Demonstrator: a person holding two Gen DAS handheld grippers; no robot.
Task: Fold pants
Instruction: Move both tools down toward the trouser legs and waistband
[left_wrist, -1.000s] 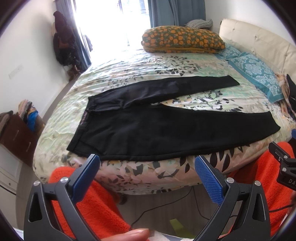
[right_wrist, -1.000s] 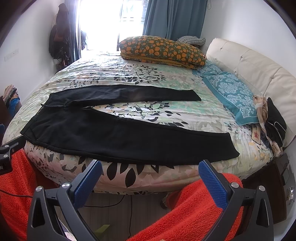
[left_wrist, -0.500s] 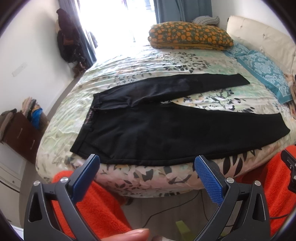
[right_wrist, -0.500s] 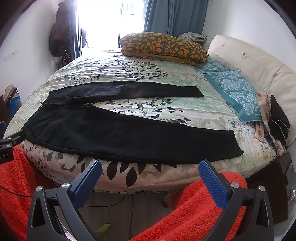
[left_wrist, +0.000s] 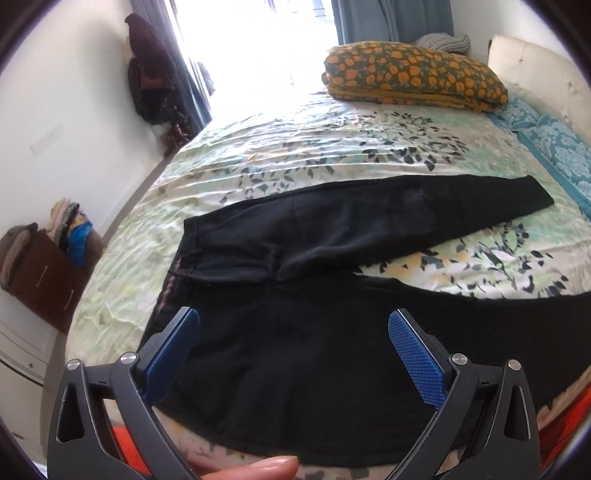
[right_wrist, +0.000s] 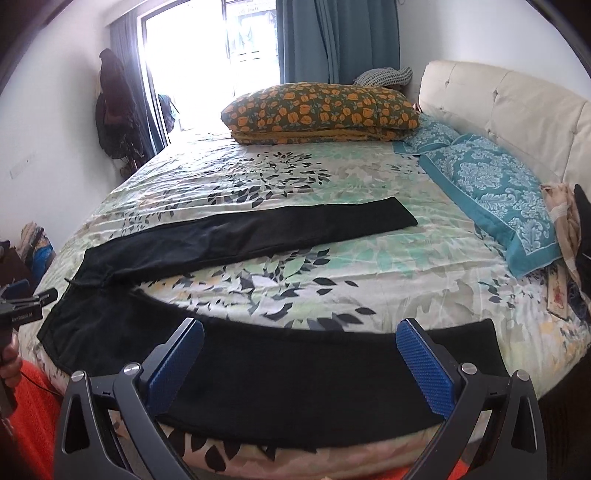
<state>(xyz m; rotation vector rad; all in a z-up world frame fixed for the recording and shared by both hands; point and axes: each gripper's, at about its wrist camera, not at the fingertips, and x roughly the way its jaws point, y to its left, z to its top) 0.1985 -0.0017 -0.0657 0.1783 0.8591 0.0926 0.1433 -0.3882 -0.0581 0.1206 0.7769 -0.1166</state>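
Black pants (left_wrist: 314, 362) lie flat on the floral bedspread (left_wrist: 332, 147), waist to the left, legs spread apart to the right. My left gripper (left_wrist: 293, 354) is open and hovers over the waist and hip part near the bed's front edge. My right gripper (right_wrist: 301, 363) is open and empty above the near leg (right_wrist: 314, 373), close to its hem. The far leg (right_wrist: 258, 232) runs across the middle of the bed. The left gripper's body (right_wrist: 22, 314) shows at the left edge of the right wrist view.
An orange-flowered pillow (right_wrist: 321, 110) lies at the back of the bed. Teal pillows (right_wrist: 491, 188) line the cream headboard (right_wrist: 517, 110) on the right. Clothes (right_wrist: 569, 229) sit at the right edge. A brown box with clothes (left_wrist: 44, 266) stands on the floor at left.
Both grippers have moved forward and up over the bed's front edge, now above the pants. The orange blanket has dropped almost out of view. Both stay open.
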